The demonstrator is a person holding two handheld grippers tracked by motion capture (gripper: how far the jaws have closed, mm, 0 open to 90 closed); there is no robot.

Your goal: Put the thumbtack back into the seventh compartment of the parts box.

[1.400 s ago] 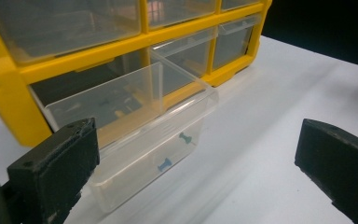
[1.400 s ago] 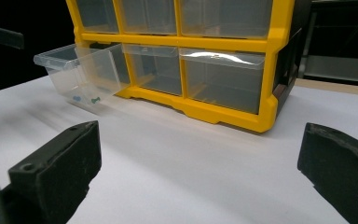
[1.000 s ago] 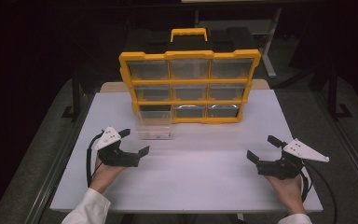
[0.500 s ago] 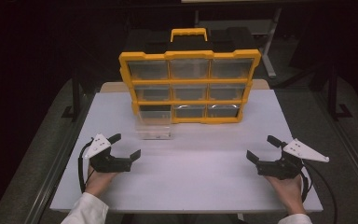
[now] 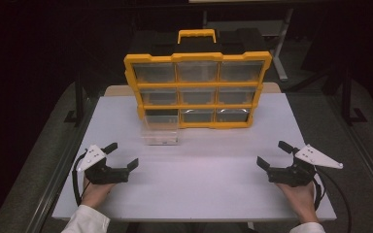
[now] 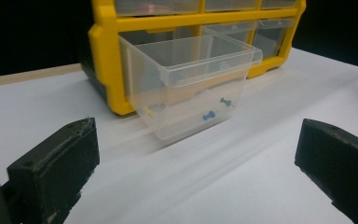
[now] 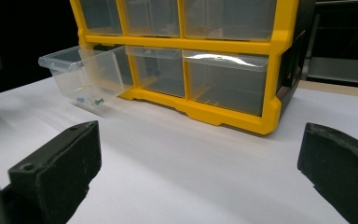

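Note:
A yellow organizer (image 5: 196, 90) with clear drawers stands upright at the back of the white table (image 5: 199, 189). One clear drawer (image 5: 161, 132) (image 6: 191, 84) (image 7: 81, 74) sits out on the table in front of the empty bottom-left slot, with a few pushpins (image 6: 208, 115) inside. My left gripper (image 5: 118, 156) (image 6: 196, 172) rests open near the front left, apart from the drawer. Near the front right my right gripper (image 5: 273, 154) (image 7: 200, 177) is open, holding nothing.
A black handle-topped case back (image 5: 194, 39) rises behind the organizer. The table's left edge has a dark rail (image 5: 58, 170). Dark floor and a table leg (image 5: 279, 53) lie beyond.
My left gripper has drawn back from the pulled-out drawer toward the front left of the table. The right gripper has stayed put.

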